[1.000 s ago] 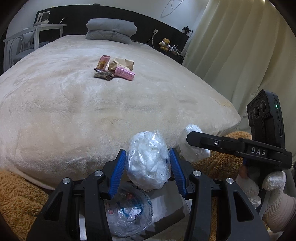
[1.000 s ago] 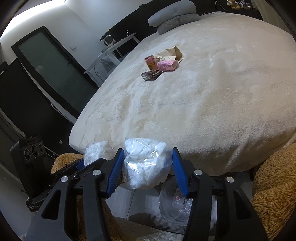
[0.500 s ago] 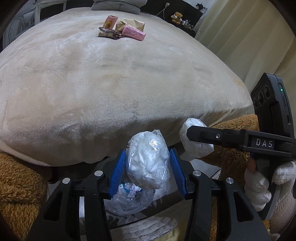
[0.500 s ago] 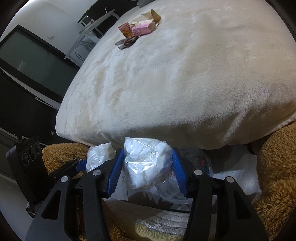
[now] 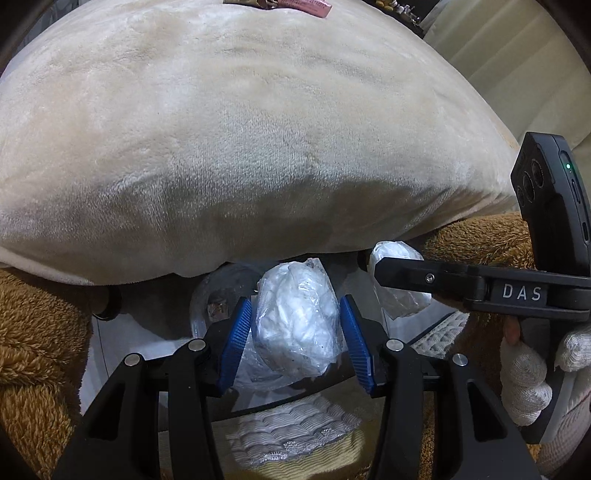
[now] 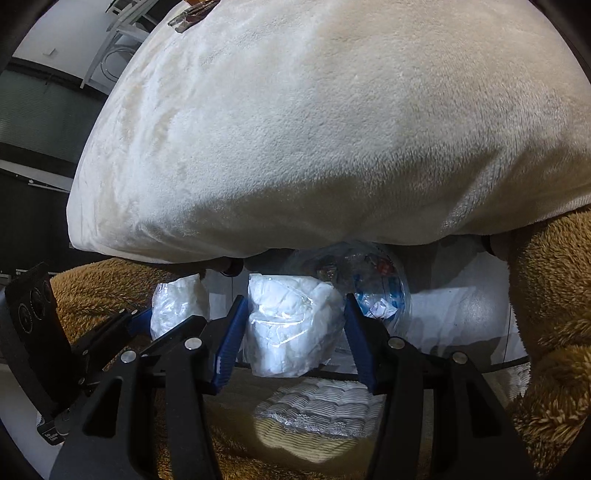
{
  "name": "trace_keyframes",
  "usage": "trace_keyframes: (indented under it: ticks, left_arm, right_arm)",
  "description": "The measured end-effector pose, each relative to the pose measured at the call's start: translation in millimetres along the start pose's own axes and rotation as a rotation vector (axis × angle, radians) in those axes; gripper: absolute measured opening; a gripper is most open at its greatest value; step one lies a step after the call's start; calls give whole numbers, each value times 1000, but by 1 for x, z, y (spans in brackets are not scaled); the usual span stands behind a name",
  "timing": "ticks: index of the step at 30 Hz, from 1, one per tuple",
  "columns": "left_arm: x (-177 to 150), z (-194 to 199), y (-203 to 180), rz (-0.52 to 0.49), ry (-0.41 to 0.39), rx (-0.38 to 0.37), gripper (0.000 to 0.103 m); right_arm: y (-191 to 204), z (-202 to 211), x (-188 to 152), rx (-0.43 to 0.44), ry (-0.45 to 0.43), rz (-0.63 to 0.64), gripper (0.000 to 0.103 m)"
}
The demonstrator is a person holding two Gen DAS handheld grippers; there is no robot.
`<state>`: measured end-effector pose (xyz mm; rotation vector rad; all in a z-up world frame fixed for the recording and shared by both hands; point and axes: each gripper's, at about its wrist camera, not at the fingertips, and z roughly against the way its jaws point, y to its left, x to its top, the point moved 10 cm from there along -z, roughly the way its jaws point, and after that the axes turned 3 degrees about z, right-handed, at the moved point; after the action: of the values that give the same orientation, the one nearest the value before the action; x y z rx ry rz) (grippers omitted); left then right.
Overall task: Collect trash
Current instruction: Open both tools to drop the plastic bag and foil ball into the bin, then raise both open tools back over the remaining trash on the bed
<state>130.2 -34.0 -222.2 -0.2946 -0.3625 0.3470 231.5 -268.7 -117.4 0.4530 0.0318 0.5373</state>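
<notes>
My left gripper (image 5: 295, 325) is shut on a crumpled white plastic bag of tissue (image 5: 295, 314), held low at the foot of the bed. My right gripper (image 6: 291, 325) is shut on a second white plastic wad (image 6: 288, 325). Each shows in the other's view: the right gripper's wad (image 5: 397, 280) sits to the right, the left gripper's wad (image 6: 177, 306) to the left. Below both is a white bin (image 6: 461, 306) holding a clear plastic bag of trash (image 6: 373, 284). More wrappers (image 5: 295, 3) lie far up the bed.
The cream blanket-covered bed (image 5: 240, 129) fills the upper view and overhangs the bin. Brown fleece (image 6: 554, 314) flanks the bin on both sides. A quilted mat (image 5: 288, 432) lies below. A gloved hand (image 5: 532, 373) holds the right gripper.
Both grippers have tilted down and lowered toward the bin, each still holding its wad. The bed's top and the wrappers on it have slid up out of view.
</notes>
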Motion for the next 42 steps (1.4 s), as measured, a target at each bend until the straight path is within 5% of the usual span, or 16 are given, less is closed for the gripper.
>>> trace_keyframes:
  ticks: [18,20,42]
  left_arm:
    - [-16,-21,-3,-3,122,27,50]
    - [-17,-25,-4,-8,126,37,61]
    - [-4,-5,0,1,36,16,63]
  right_arm:
    - [-7,-17,-4,-37,57,-35,54]
    - [-8,-15,-3,-25,53,-47,61]
    - [-6,7,3,-29,-29,13,65]
